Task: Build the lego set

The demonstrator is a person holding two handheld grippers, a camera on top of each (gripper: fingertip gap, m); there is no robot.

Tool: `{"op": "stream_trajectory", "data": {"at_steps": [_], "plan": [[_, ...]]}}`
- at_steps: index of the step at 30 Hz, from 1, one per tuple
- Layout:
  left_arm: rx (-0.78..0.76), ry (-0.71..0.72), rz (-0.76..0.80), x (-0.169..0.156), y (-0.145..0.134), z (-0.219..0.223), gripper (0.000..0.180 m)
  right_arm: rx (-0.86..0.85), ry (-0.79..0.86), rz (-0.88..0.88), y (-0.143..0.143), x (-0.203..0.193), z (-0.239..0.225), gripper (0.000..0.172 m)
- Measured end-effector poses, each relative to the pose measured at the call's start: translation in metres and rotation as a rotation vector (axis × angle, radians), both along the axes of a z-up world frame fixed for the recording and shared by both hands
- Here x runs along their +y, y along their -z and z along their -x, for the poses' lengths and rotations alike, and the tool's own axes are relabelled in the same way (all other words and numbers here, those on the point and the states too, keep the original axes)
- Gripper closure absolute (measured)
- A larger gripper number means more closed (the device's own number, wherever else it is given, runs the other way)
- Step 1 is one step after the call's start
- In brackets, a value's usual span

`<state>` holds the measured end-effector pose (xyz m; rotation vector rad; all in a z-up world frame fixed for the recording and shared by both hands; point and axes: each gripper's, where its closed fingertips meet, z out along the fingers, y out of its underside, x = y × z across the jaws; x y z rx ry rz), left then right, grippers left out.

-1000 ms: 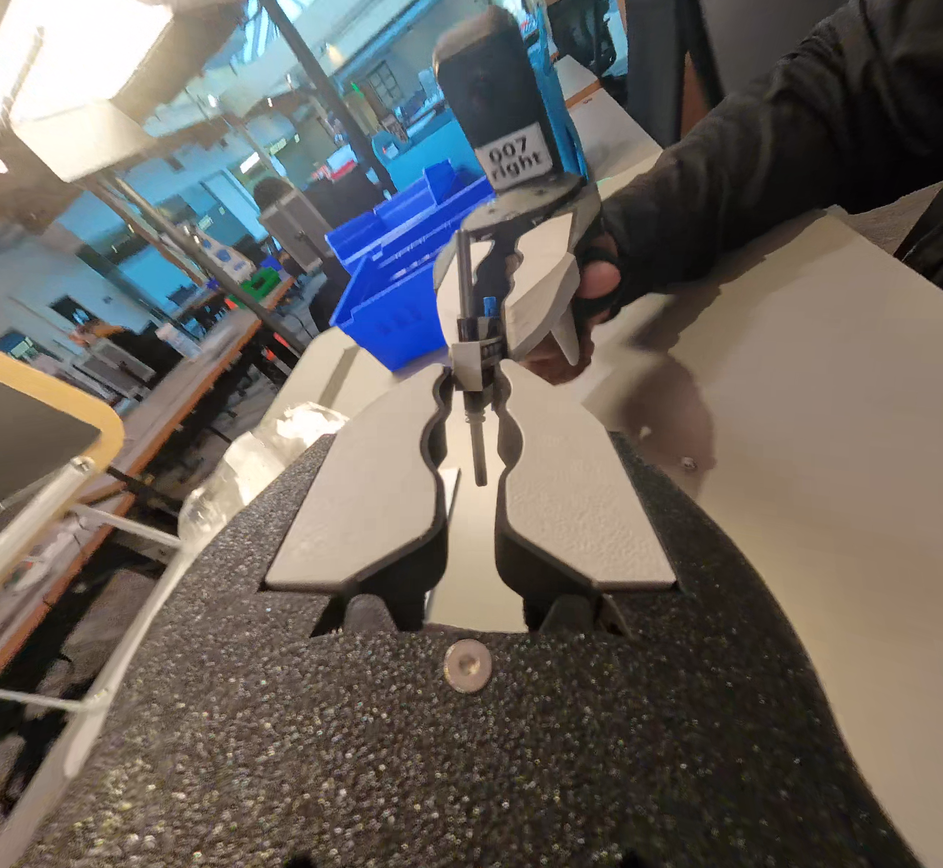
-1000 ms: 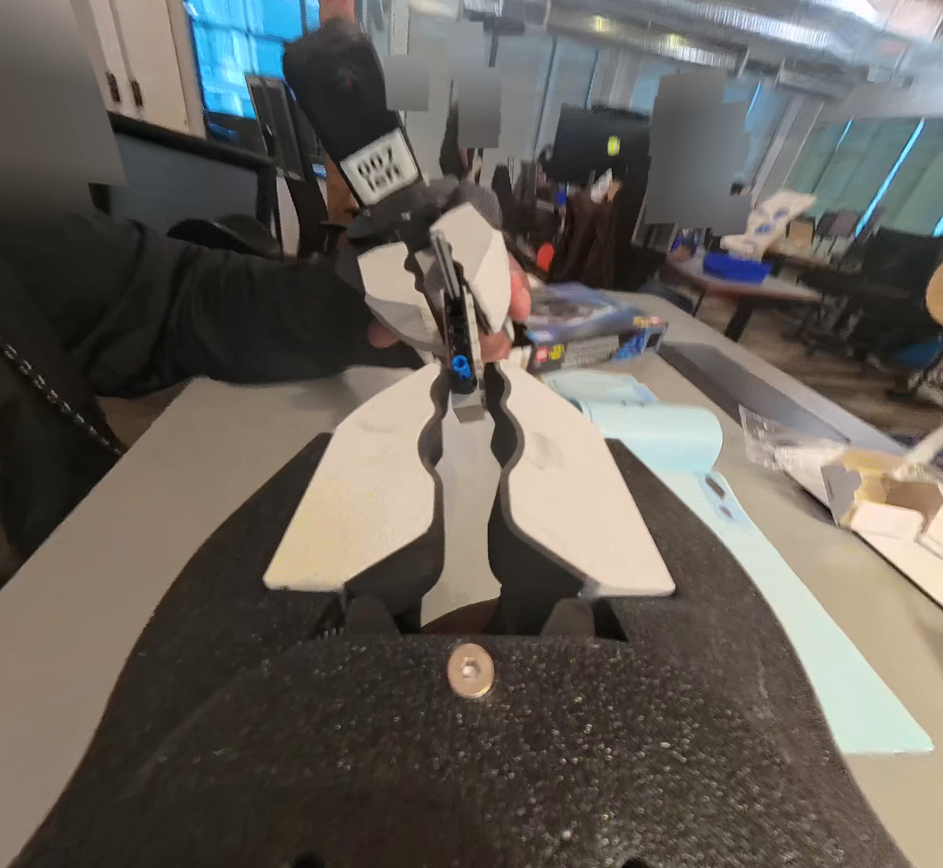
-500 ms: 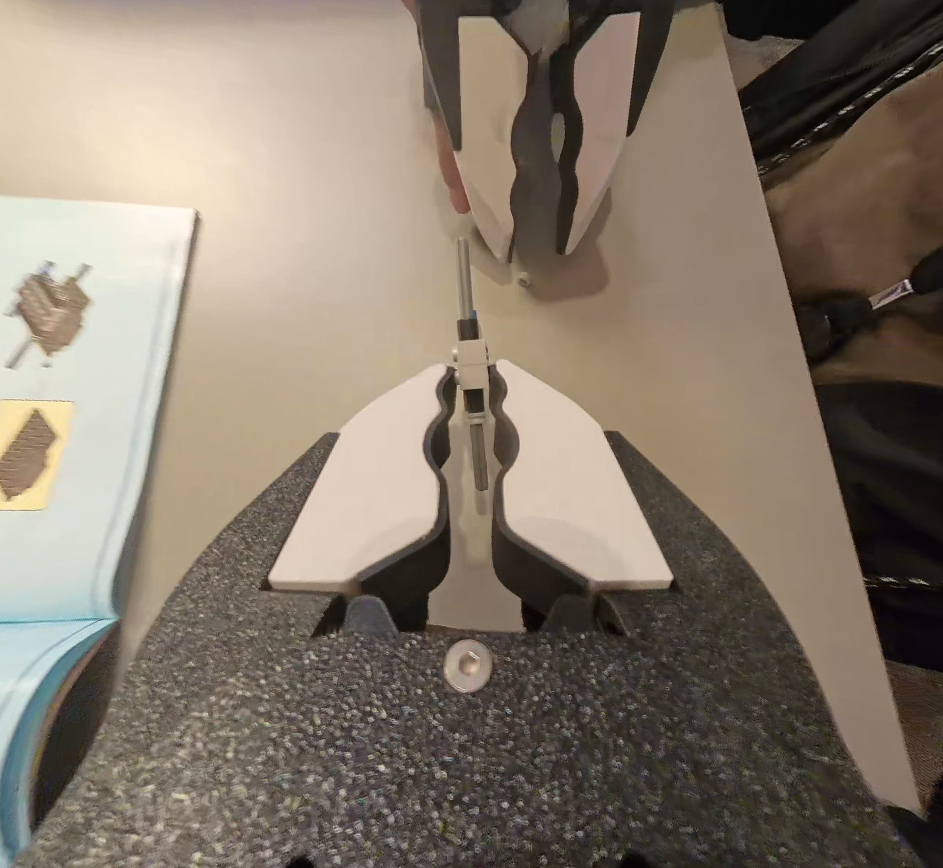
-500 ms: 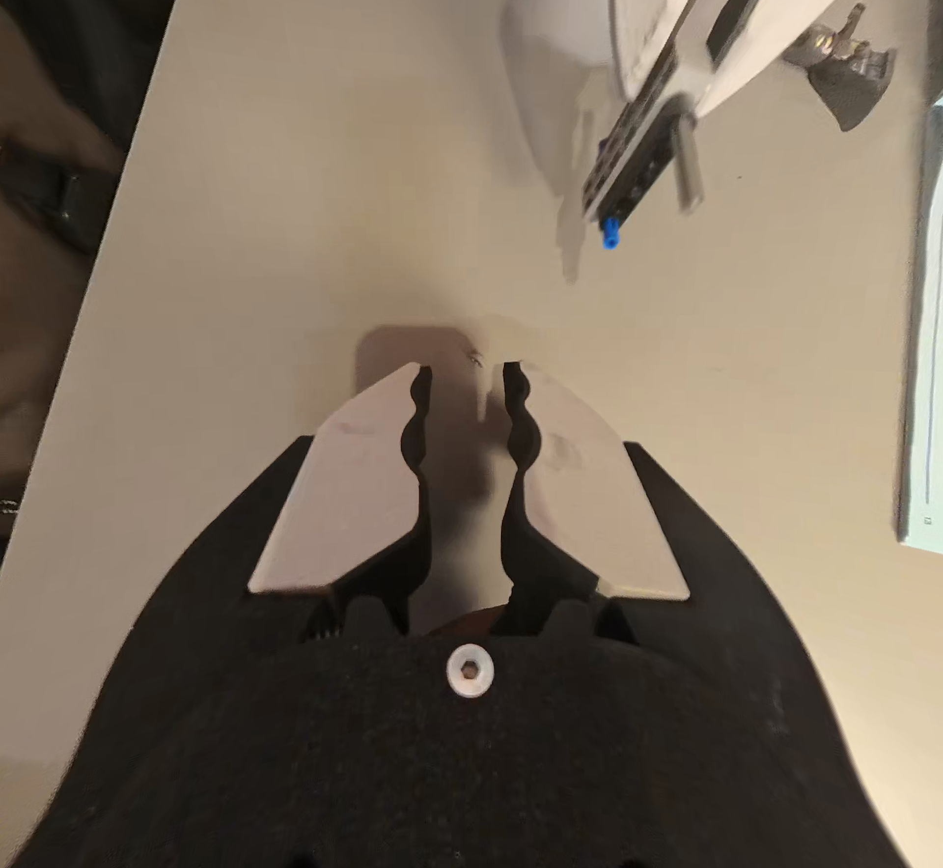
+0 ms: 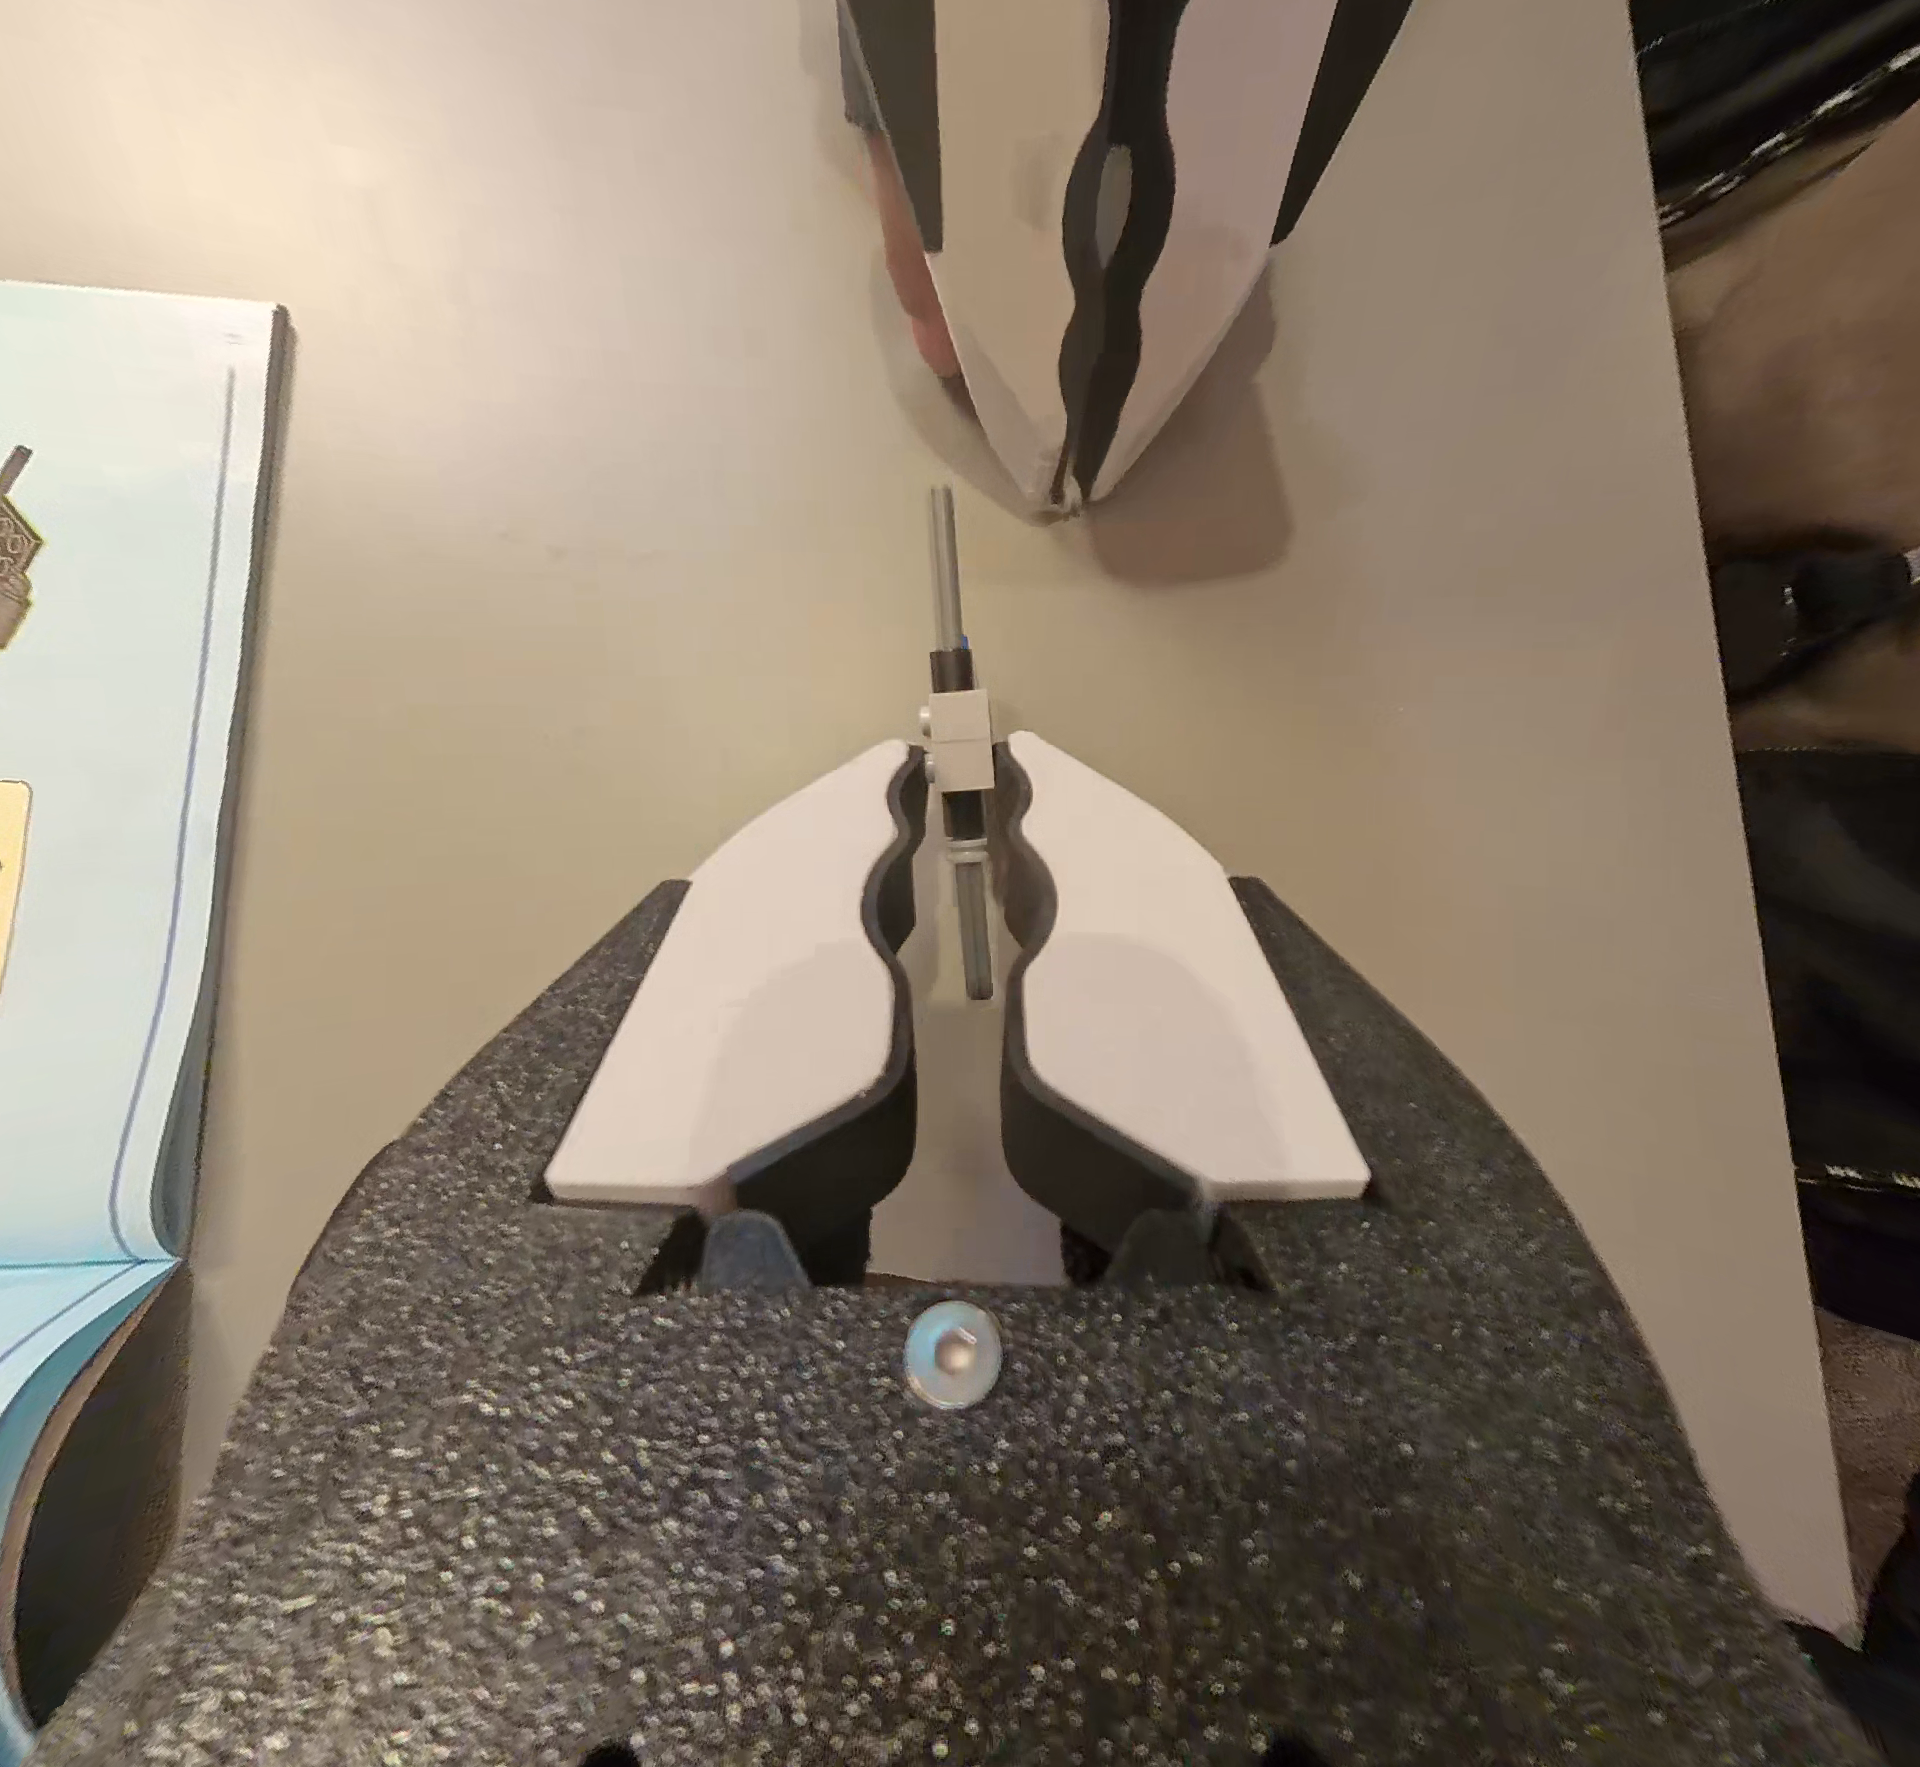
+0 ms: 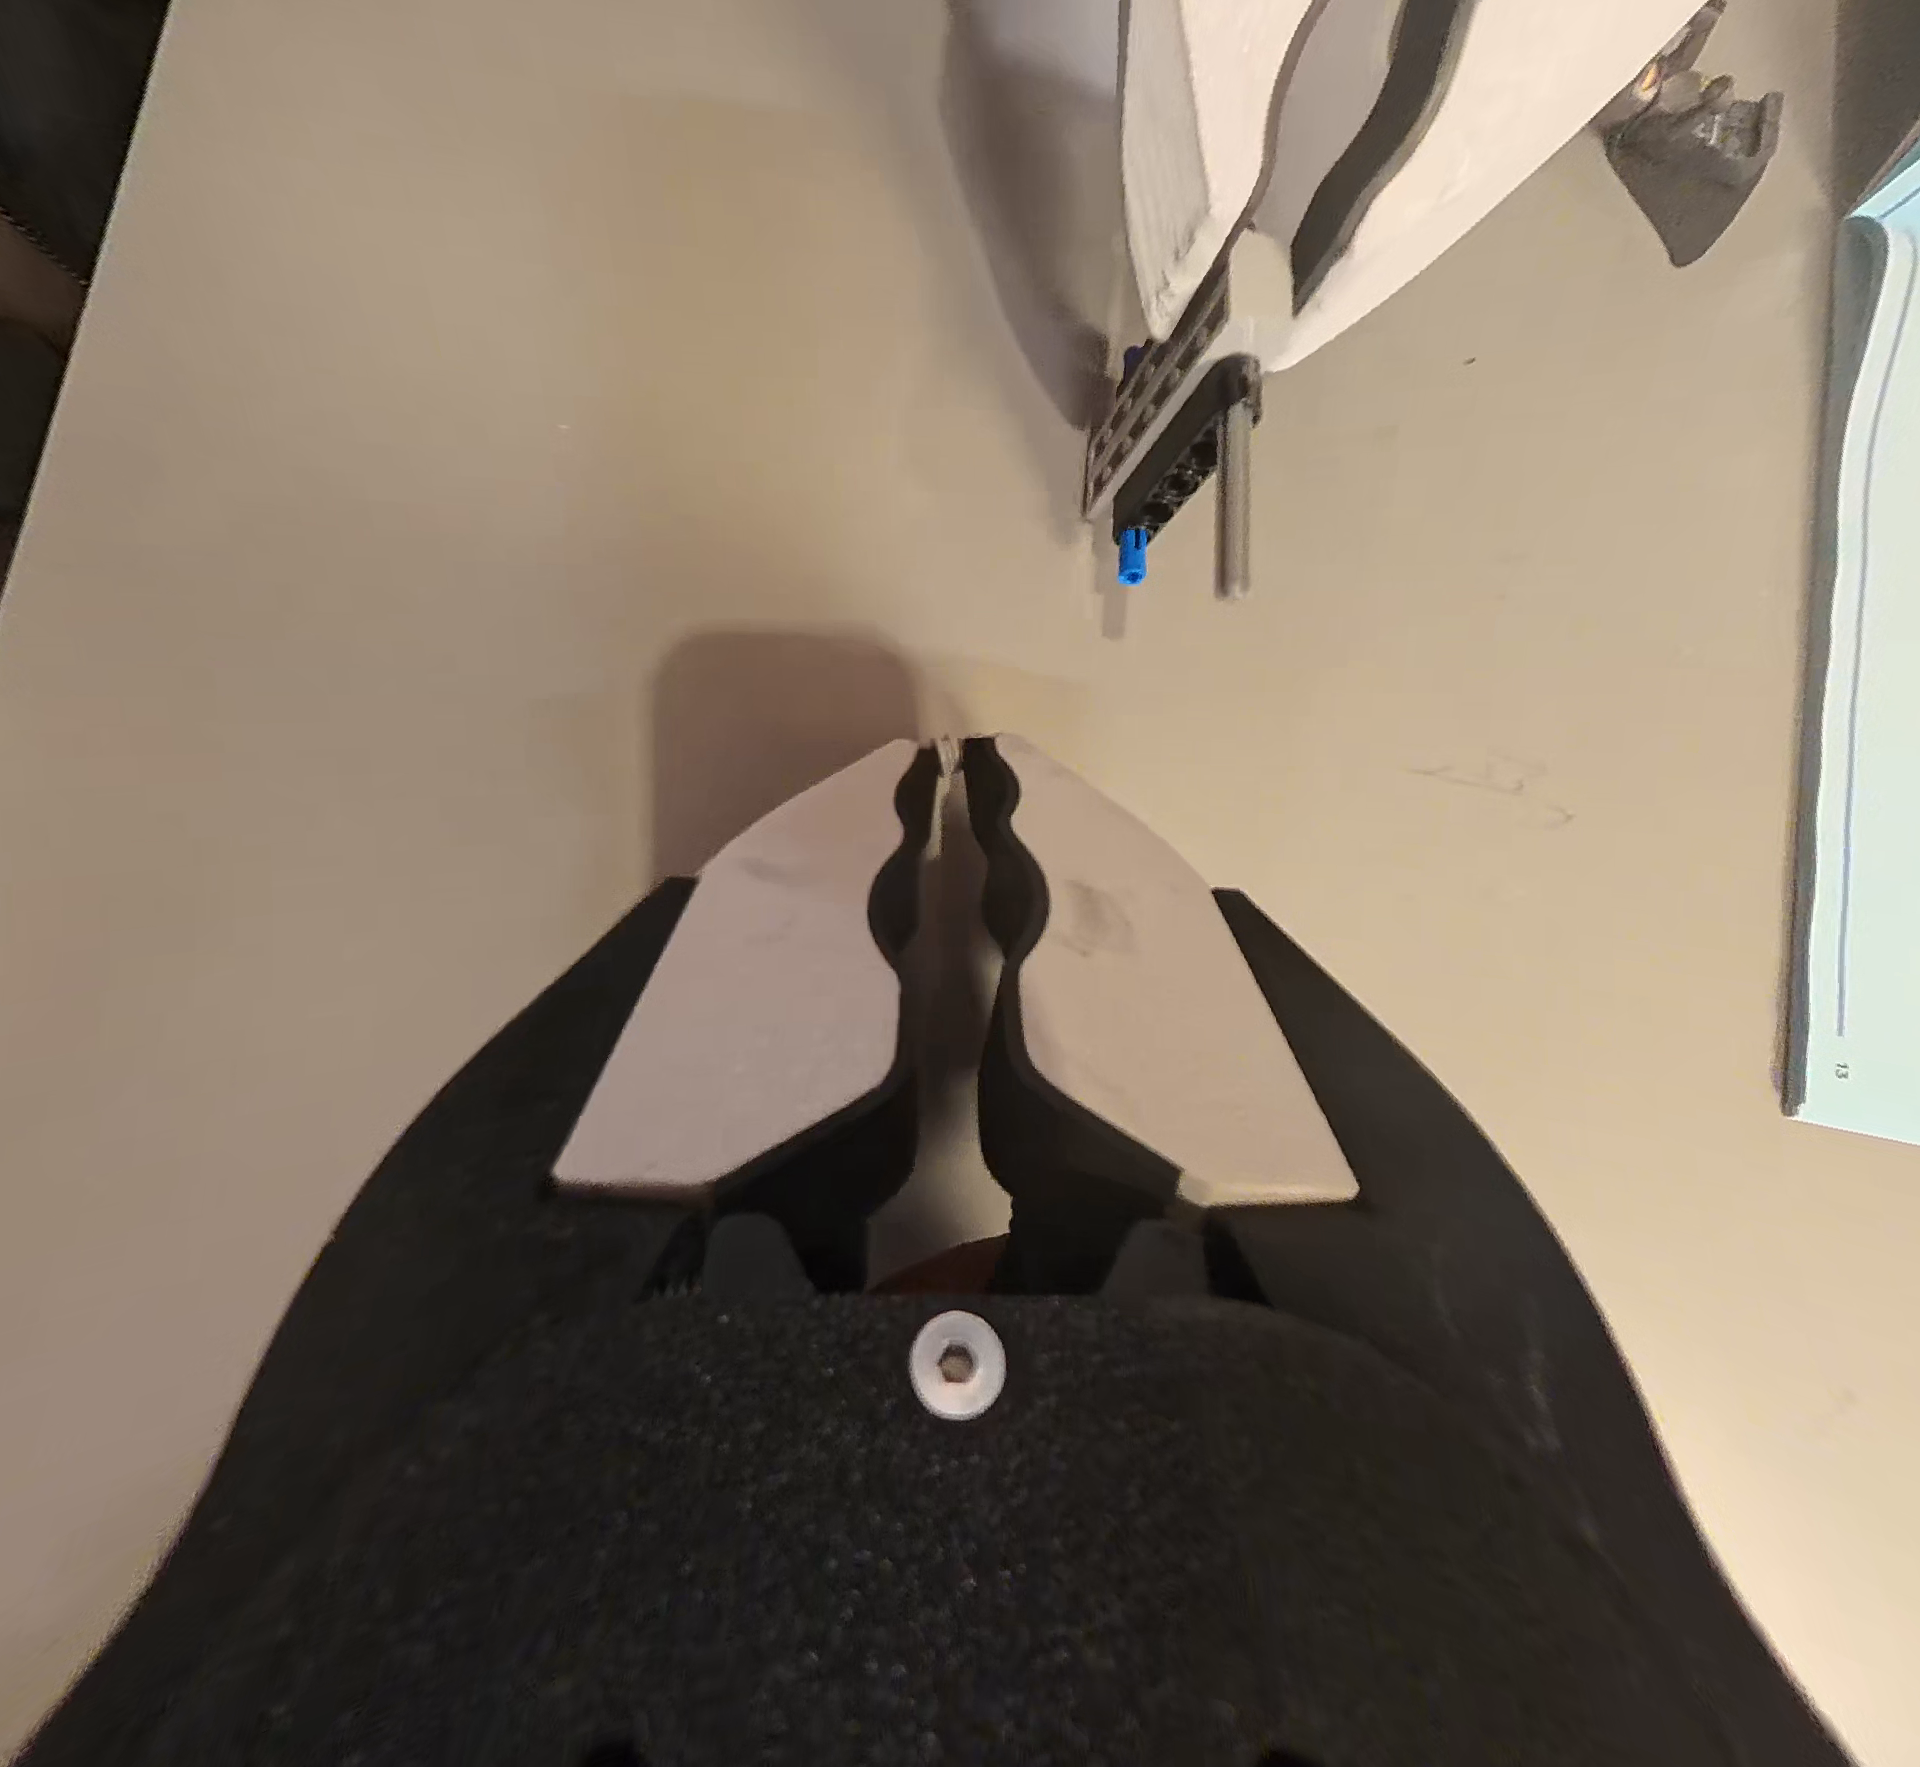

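Observation:
My left gripper [image 5: 961, 746] is shut on a small brick assembly [image 5: 958, 730]: a light-grey brick on a black beam, with a grey axle [image 5: 943, 564] pointing forward above the beige table [image 5: 520, 263]. The right wrist view shows the same assembly [image 6: 1164, 470] with a blue pin [image 6: 1132, 559] in the left gripper [image 6: 1236, 315]. My right gripper [image 6: 943, 746] has its tips down at the table, shut on a small light-grey piece [image 6: 943, 767]. In the left wrist view, the right gripper [image 5: 1070, 496] stands just ahead and to the right of the axle tip.
A light-blue open booklet [image 5: 104, 782] lies at the table's left, and shows at the right edge of the right wrist view [image 6: 1870, 574]. A dark grey part [image 6: 1704, 148] lies beyond the left gripper. A person's dark clothing [image 5: 1766, 55] is past the table edge. Spacing between my two grippers at the tips: around 7 centimeters.
A second ago both grippers met on the assembly in the air. Both have tipped down to the table. My right gripper let go, opened, then closed on a small piece lying on the table.

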<state>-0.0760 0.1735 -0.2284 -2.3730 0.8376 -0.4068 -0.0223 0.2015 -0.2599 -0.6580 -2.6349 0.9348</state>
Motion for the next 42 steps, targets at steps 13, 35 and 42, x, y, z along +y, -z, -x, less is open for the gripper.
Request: {"op": "stream_trajectory", "data": {"at_steps": [13,35,42], "plan": [[0.055,0.030,-0.065,0.003,-0.003,-0.003,0.159,0.022,-0.004,-0.033,0.000,-0.001,0.001,0.168],[-0.035,0.023,-0.537,0.004,-0.097,0.002,0.146,0.015,0.111,0.290,-0.048,0.006,0.015,0.168],[0.130,0.147,-0.642,0.021,-0.069,-0.025,0.153,-0.006,0.120,0.591,-0.083,0.000,0.019,0.168]]}}
